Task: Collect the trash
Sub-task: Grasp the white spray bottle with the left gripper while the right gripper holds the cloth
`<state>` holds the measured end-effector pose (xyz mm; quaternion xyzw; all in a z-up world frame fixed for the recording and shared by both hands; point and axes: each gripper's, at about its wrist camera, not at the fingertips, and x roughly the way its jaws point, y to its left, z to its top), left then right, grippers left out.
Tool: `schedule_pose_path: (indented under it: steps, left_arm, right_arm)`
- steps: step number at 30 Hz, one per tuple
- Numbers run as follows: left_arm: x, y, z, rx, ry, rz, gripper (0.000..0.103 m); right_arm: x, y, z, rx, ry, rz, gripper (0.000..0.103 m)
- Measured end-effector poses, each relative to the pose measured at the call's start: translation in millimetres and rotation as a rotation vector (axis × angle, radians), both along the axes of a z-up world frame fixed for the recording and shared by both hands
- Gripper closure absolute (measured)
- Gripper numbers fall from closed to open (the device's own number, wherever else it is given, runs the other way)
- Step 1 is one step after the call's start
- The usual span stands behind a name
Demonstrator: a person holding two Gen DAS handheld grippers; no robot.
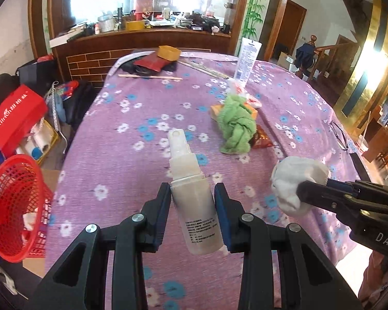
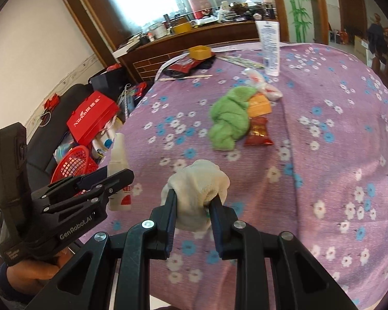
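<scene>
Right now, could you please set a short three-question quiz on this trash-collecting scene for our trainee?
1. True or false: the left gripper is shut on the spray bottle.
2. What does the right gripper hold? A) the green cloth B) the white tissue wad C) the red snack packet
3. Fill in: the red basket sits beyond the table's ____ edge, as the left wrist view shows it.

Key: 1 true; 2 B; 3 left.
</scene>
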<state>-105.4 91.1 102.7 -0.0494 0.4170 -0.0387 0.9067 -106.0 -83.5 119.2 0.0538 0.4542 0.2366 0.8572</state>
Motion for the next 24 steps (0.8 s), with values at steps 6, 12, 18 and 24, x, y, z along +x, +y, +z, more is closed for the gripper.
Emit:
schedule_pose_path:
  steps: [6,12,18,24]
  left_arm:
    - [-9,20,3,0.007,-0.021,0.027,0.070]
    - [-12,34,5,0.006,-0.035,0.046,0.070]
    - [-15,41,6,0.007,-0.038,0.049,0.073]
    - [-16,44,5,0.005,-0.039,0.047,0.073]
  right_arm:
    - [-3,22,2,-0.022,-0.005,0.025,0.077]
    - [-4,35,6,-0.037,-0.016,0.034,0.077]
    - [-6,42,7,-0.047,-0.018,0.036,0.077]
    - [-6,48,7,-0.052,-0.020,0.036,0.077]
